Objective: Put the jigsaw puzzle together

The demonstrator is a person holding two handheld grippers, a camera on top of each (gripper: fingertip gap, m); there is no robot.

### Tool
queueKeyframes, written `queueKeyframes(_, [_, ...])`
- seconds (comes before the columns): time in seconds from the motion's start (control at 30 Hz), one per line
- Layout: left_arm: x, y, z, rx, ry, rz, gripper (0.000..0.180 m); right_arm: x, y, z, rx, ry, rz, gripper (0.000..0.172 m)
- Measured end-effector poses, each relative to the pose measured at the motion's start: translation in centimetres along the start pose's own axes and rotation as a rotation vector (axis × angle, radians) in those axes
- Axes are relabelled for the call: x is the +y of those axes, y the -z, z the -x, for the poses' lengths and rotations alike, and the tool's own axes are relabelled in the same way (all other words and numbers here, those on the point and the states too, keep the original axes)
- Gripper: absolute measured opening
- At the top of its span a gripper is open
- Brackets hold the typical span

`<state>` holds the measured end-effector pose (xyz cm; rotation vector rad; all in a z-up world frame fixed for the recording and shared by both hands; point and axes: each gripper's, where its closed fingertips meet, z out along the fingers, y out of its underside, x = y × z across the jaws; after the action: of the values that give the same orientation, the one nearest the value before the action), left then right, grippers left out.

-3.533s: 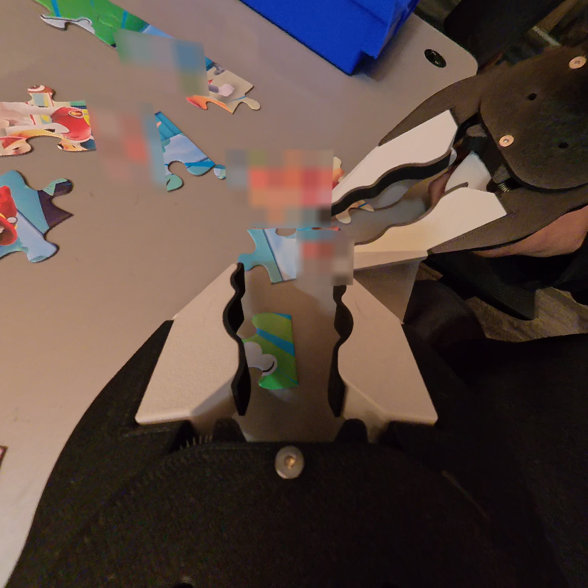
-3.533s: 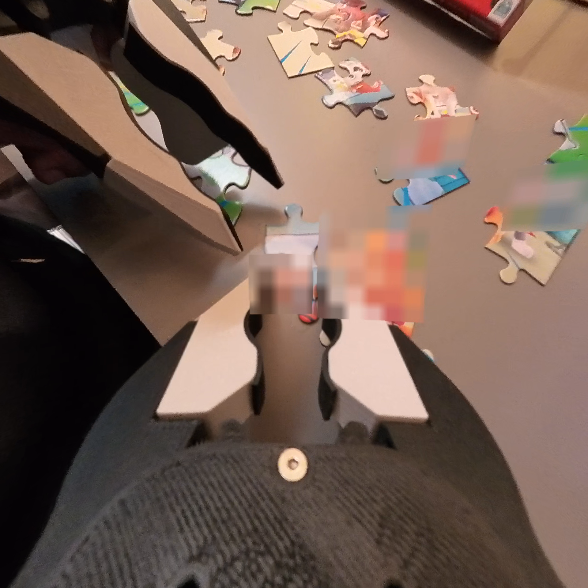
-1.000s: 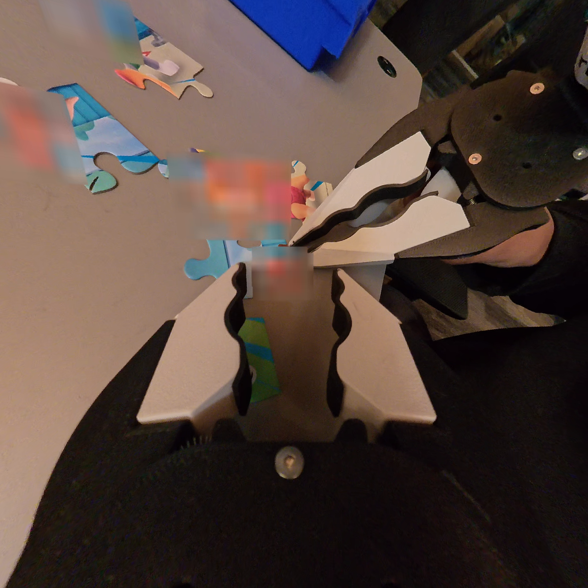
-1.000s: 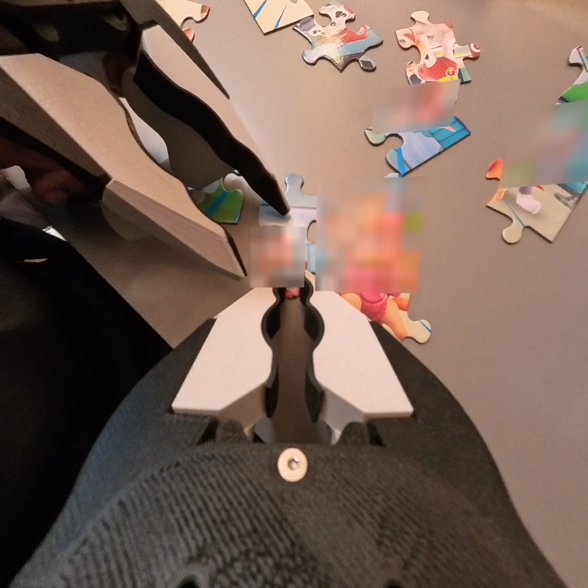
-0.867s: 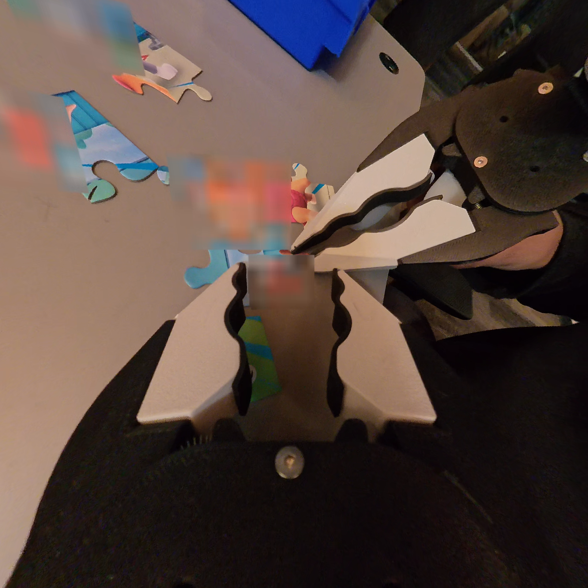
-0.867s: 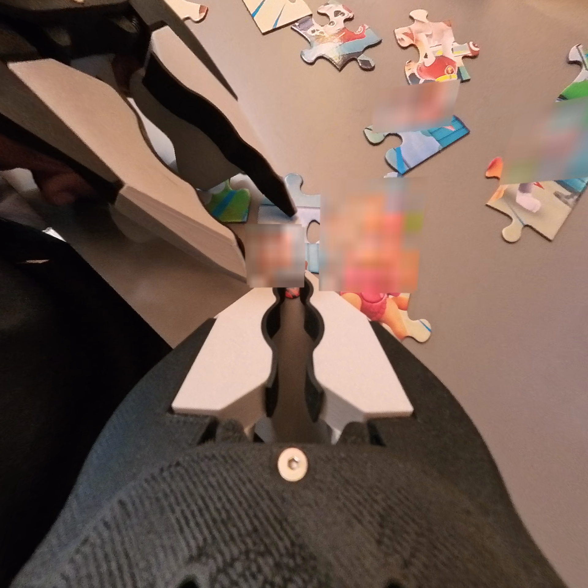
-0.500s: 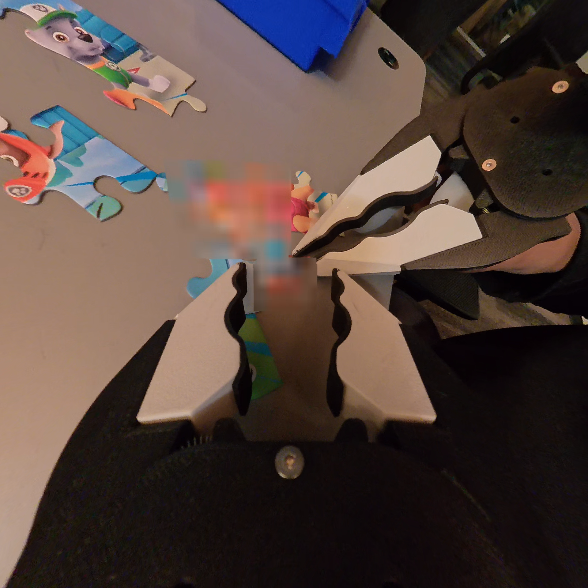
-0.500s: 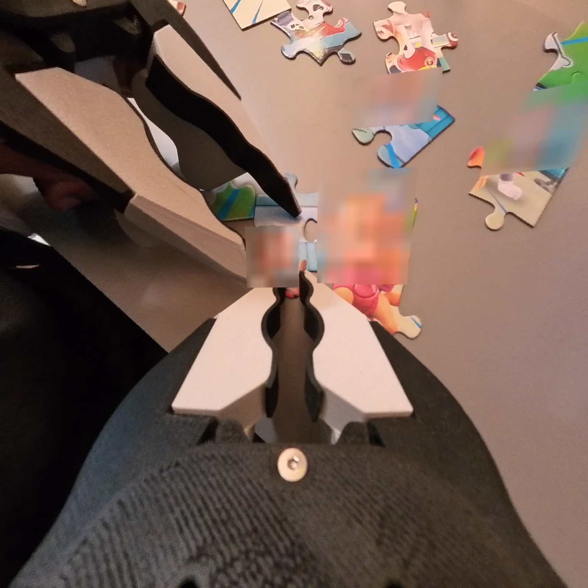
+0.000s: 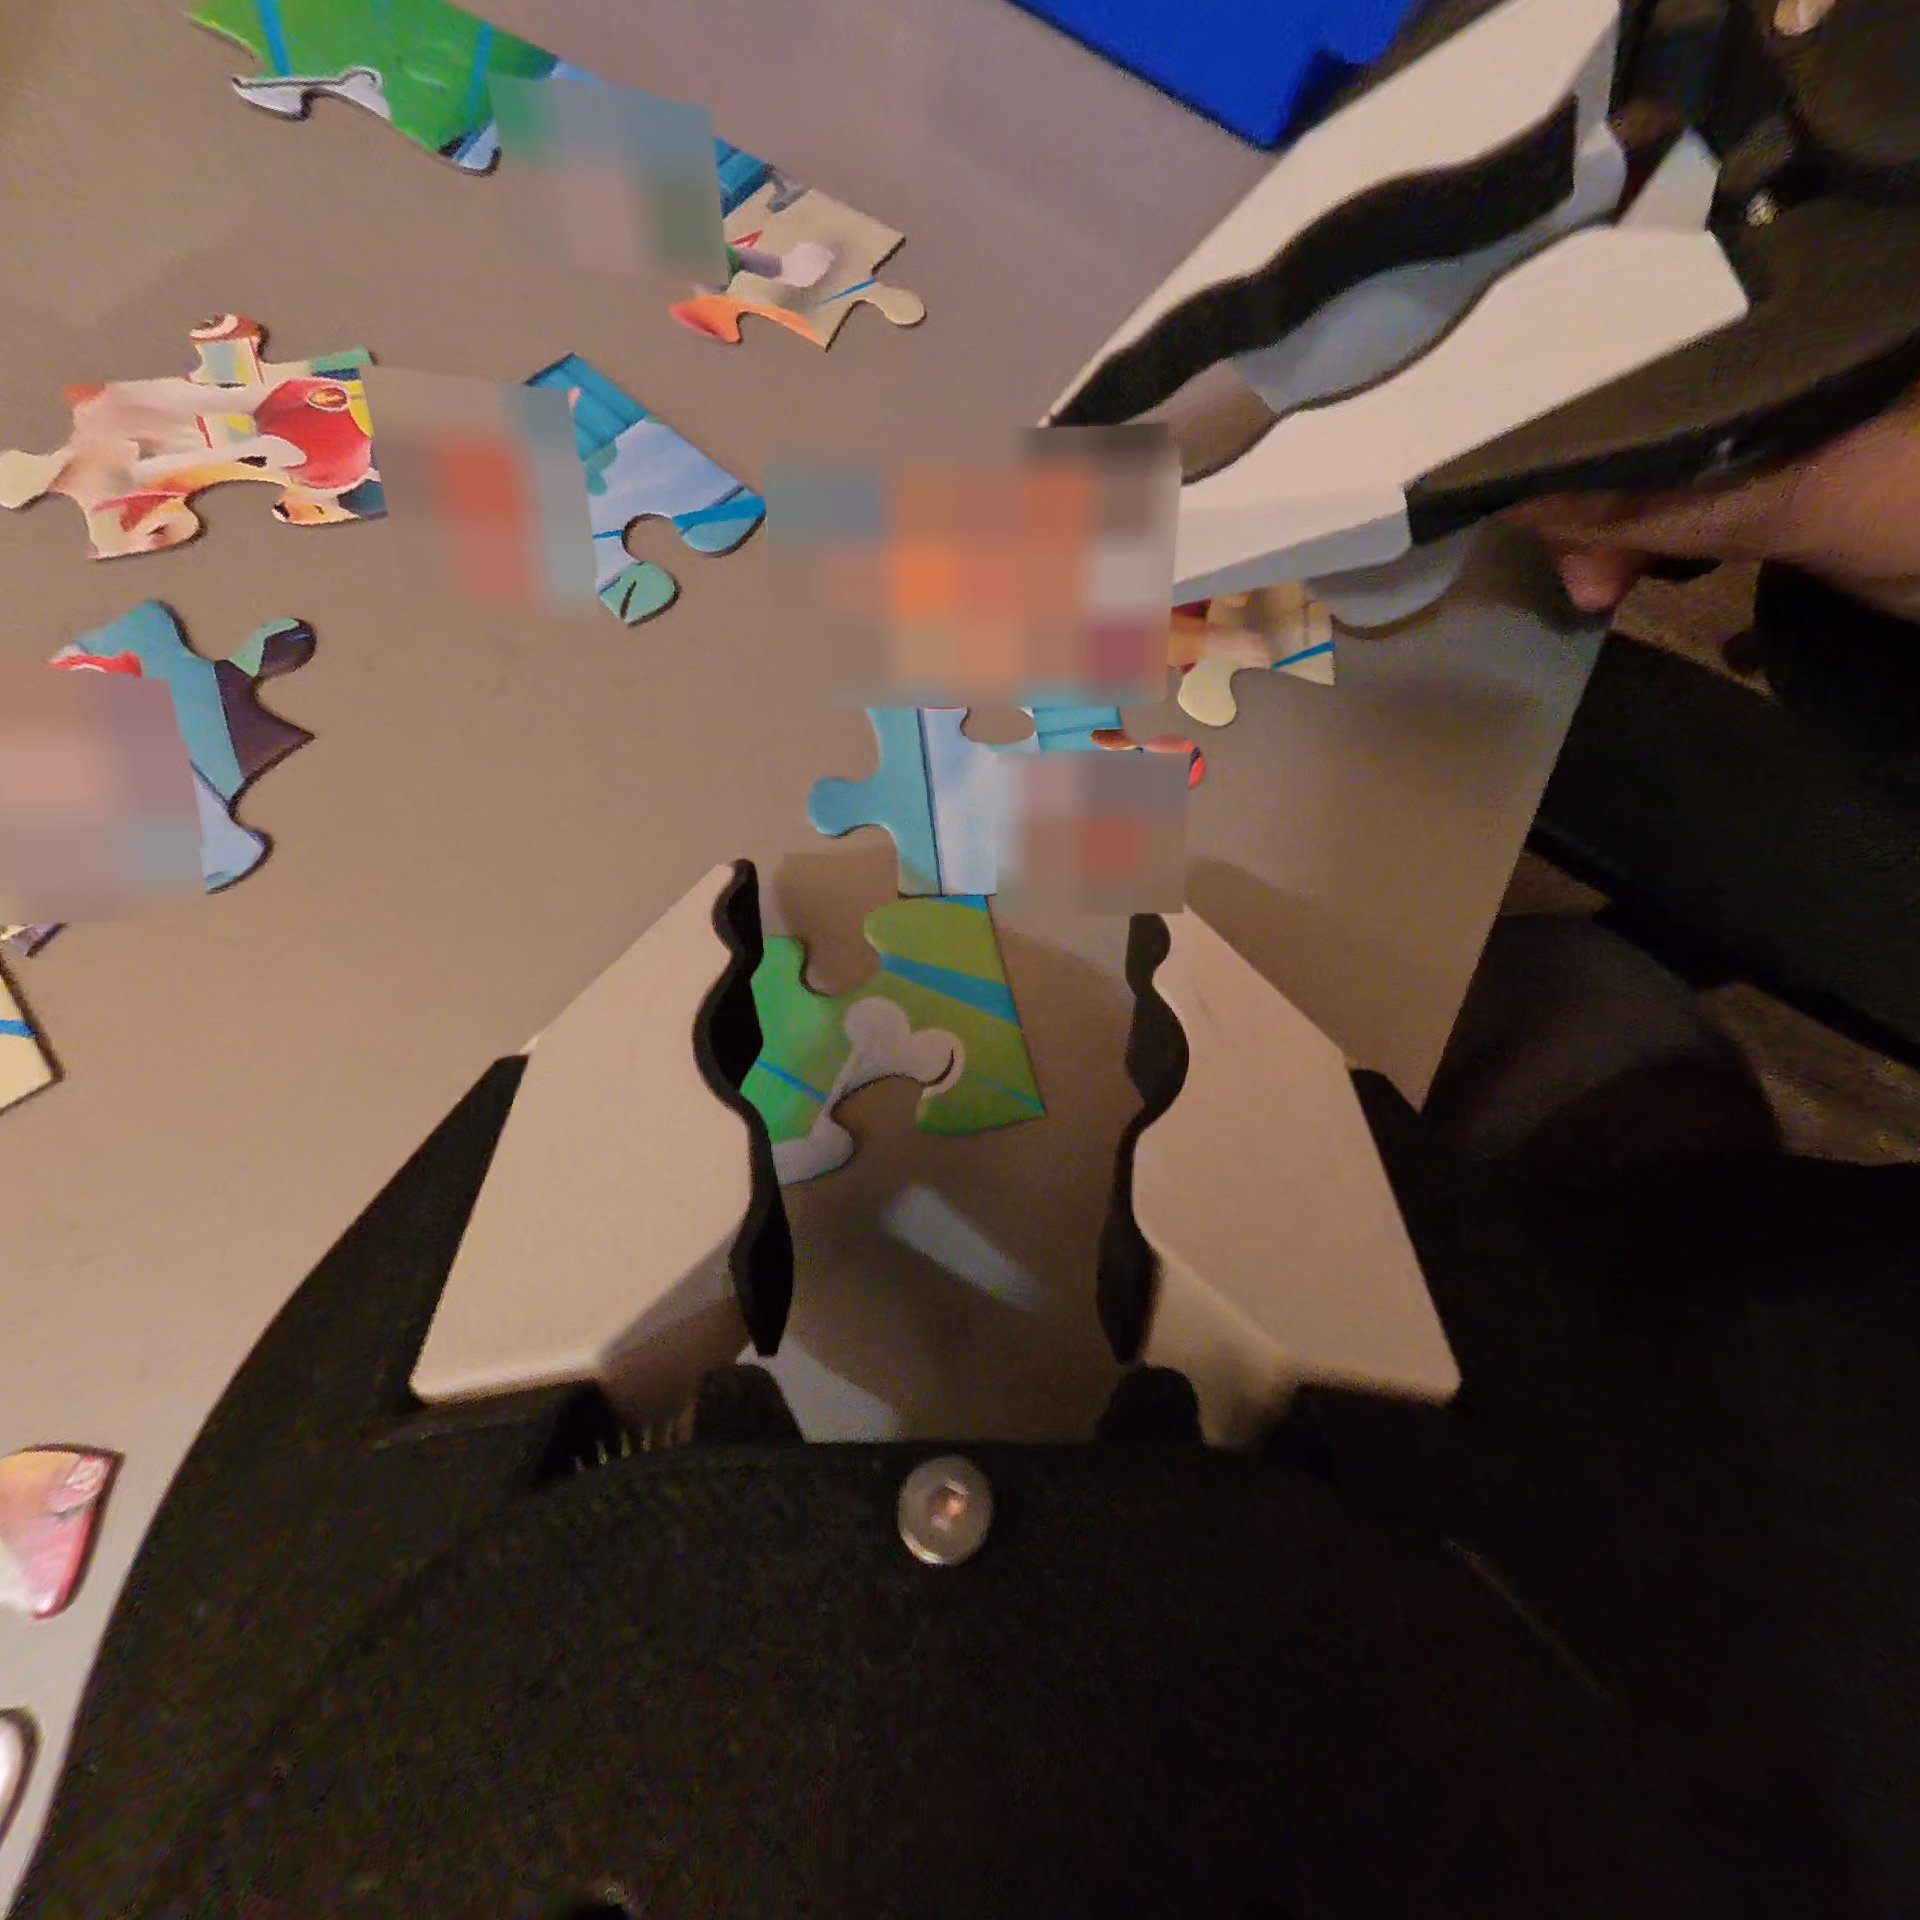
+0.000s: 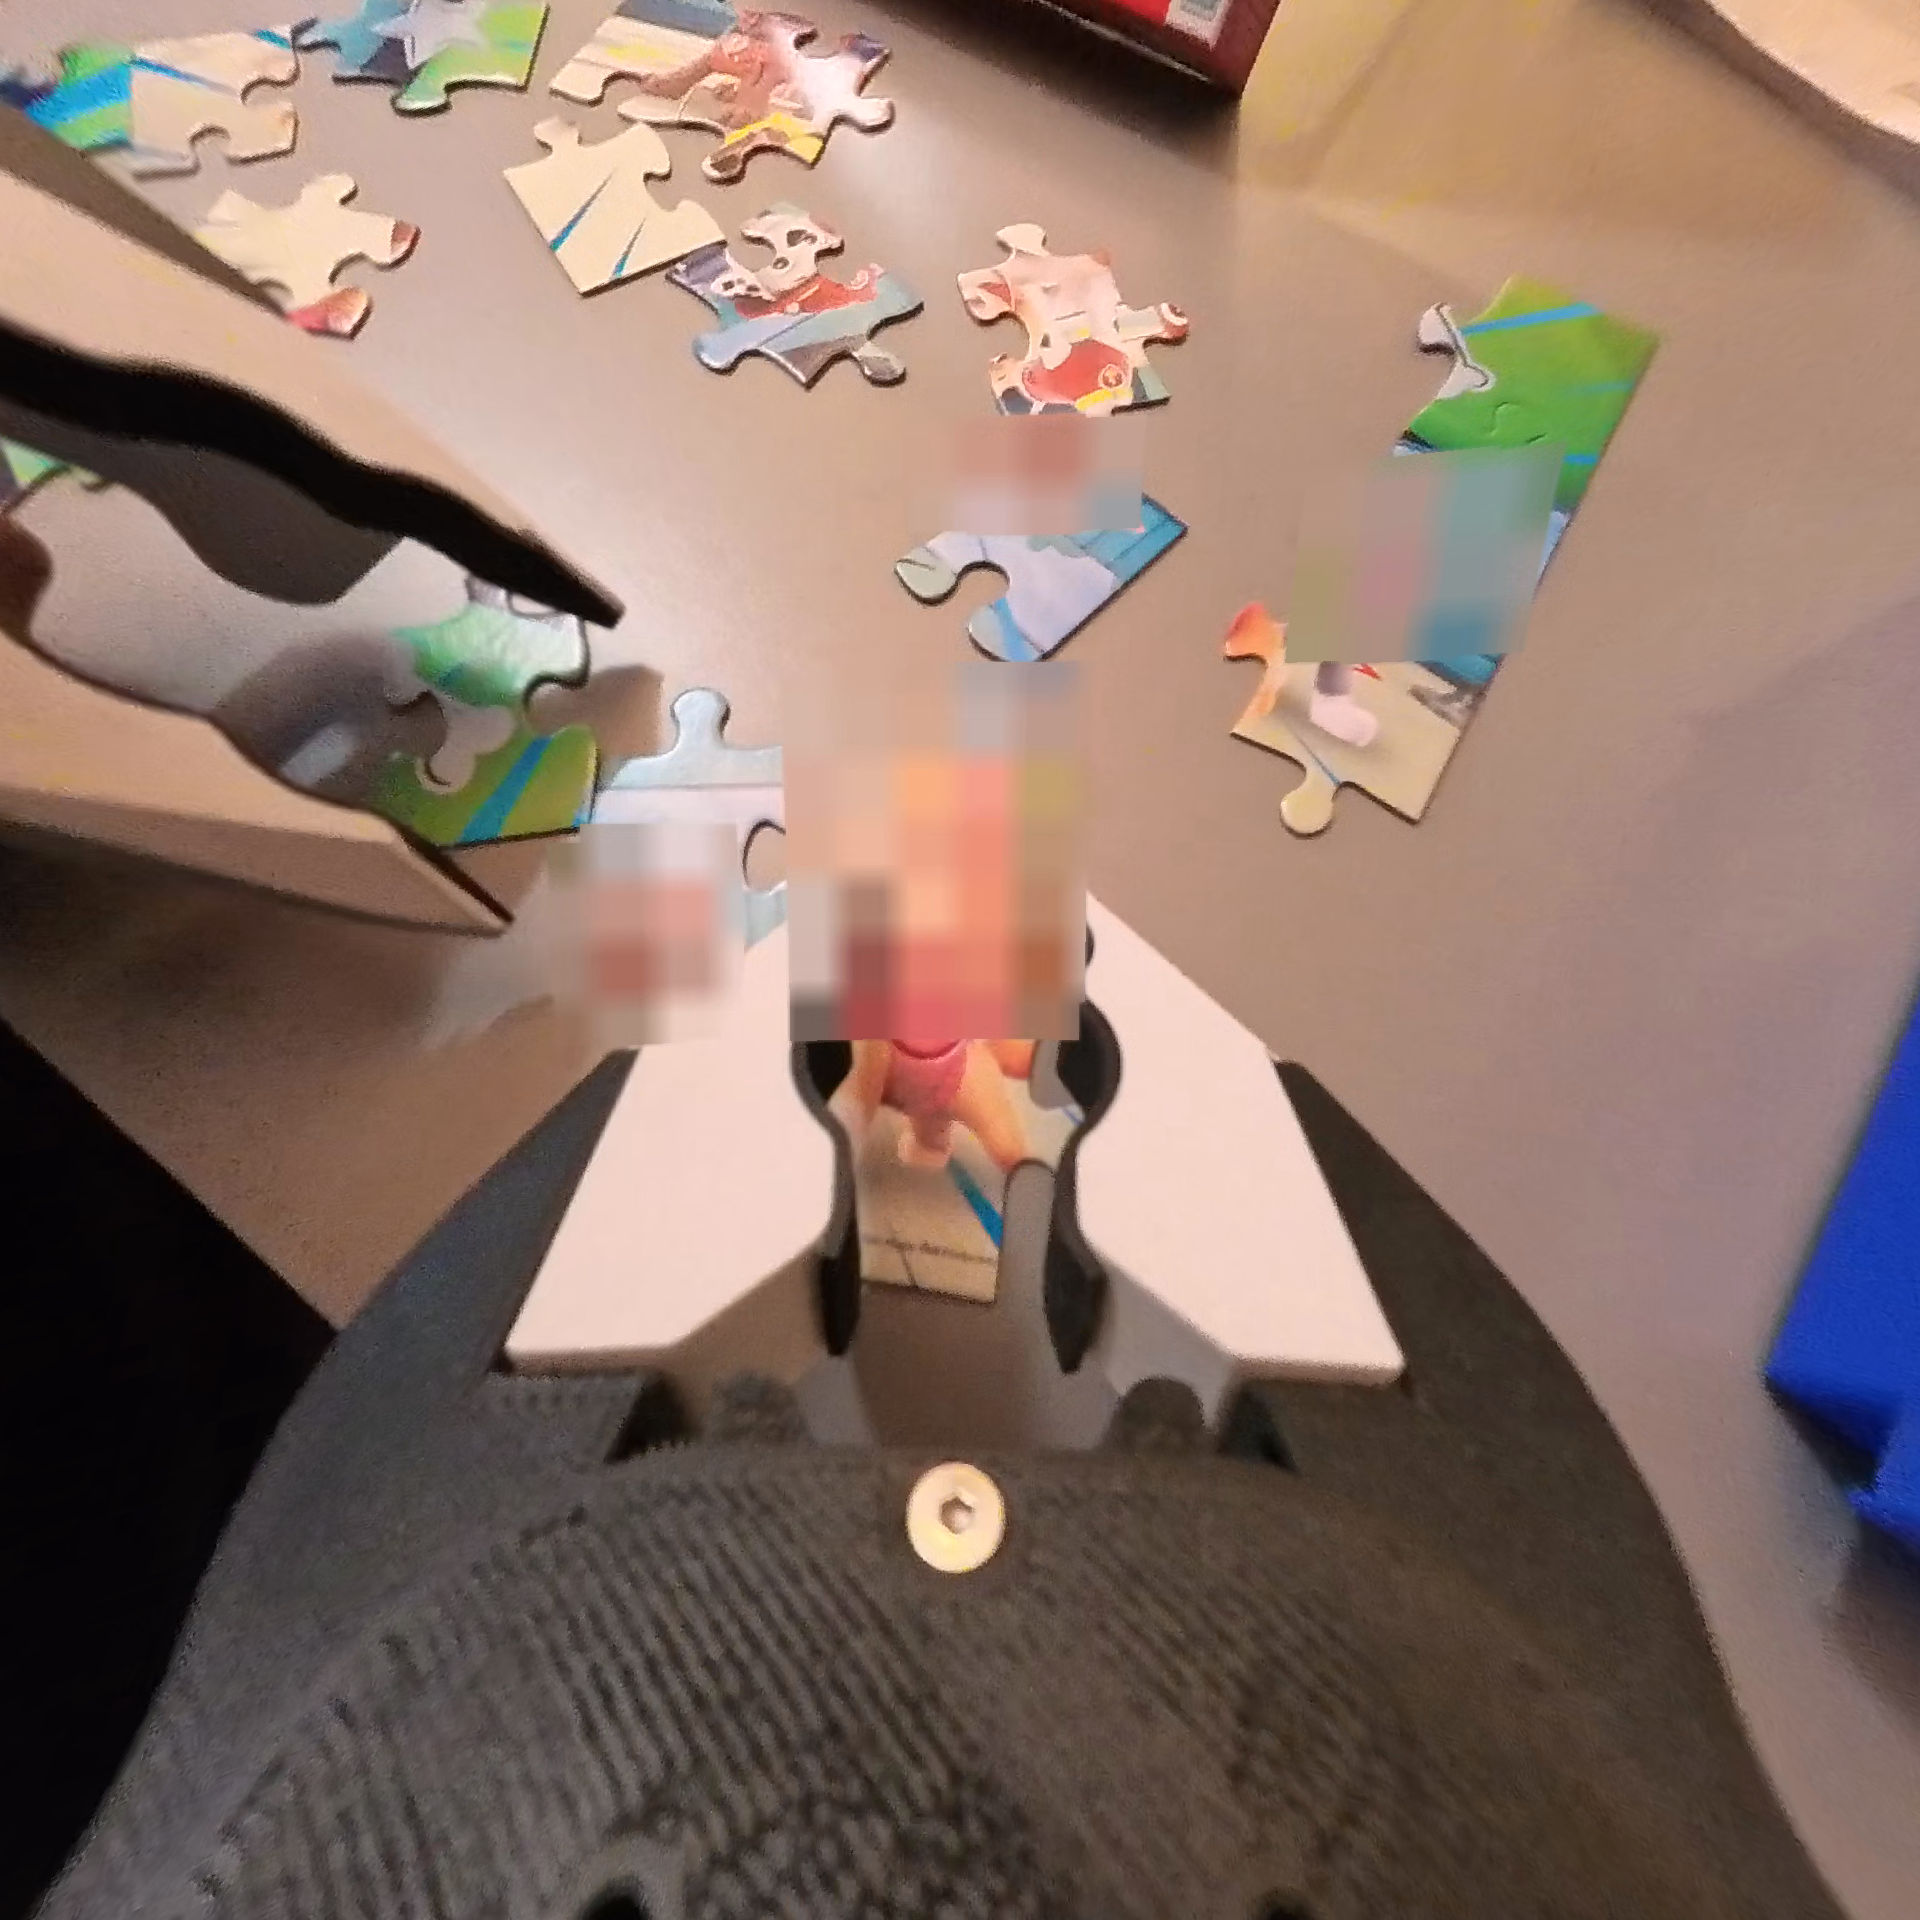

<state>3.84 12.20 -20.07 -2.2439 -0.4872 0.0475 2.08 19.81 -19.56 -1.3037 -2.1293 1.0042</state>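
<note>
Green cardboard puzzle piece (image 9: 894, 1029) flat on grey table (image 9: 468, 748), between parted fingers of left gripper (image 9: 940, 1039), touching neither pad; right gripper (image 10: 940, 1091), likewise open, straddles pink-figured piece (image 10: 935, 1122) further right.

No writing, number or brand can be read in either view. The puzzle pieces (image 10: 790, 286) scattered over the grey table (image 9: 468, 748) carry only cartoon artwork in green, blue, red and cream, with no lettering that shows. The red box (image 10: 1174, 42) at the table's far edge is cut off by the frame, and any print on it is too small and blurred to make out. The blue bin (image 9: 1226, 52) shows a plain surface. The grippers' white fingers (image 9: 613, 1143) and black bodies bear no visible marks either.
</note>
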Motion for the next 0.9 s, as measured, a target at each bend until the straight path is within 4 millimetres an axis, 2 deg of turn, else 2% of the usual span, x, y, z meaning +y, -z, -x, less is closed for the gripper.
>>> queueKeyframes(0.2, [0.3,-0.8,0.0,0.005,0.014,0.026,0.066,0.3,-1.5,-0.5,0.005,0.047,0.060,0.054])
queueKeyframes(0.43, [0.2,-0.8,0.2,0.009,0.028,0.021,0.064,0.7,-1.1,-0.6,-0.045,0.035,0.097,0.030])
queueKeyframes(0.77, [-0.1,-1.1,0.9,-0.014,0.015,0.028,0.052,1.1,-0.6,0.1,-0.129,0.094,0.089,0.029])
queueKeyframes(0.9, [-0.3,-1.4,1.1,-0.013,0.006,0.031,0.051,0.7,-0.6,0.6,-0.194,0.043,0.058,0.029])
